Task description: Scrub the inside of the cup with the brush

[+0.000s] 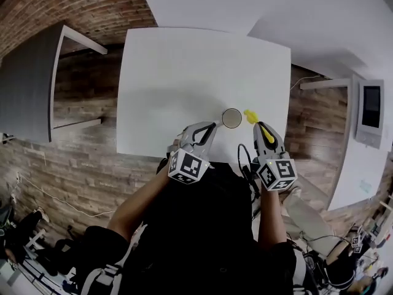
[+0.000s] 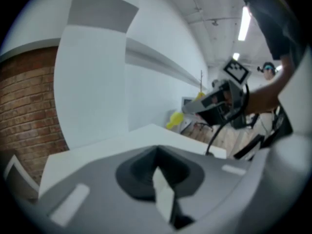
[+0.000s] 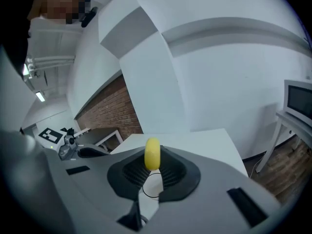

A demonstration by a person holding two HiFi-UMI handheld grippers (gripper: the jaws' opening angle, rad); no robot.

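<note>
A small round cup stands near the front edge of the white table. My left gripper reaches its left rim. In the left gripper view the jaws are shut, with a thin white piece of the cup pinched between them. My right gripper is shut on a yellow brush, whose head hangs just right of the cup's rim. In the right gripper view the yellow handle stands upright between the pads, and the cup's rim shows below it.
The table's front edge runs just below the cup. A white stand with a screen is at the right and a grey cabinet at the left. Cables and gear lie on the wood floor.
</note>
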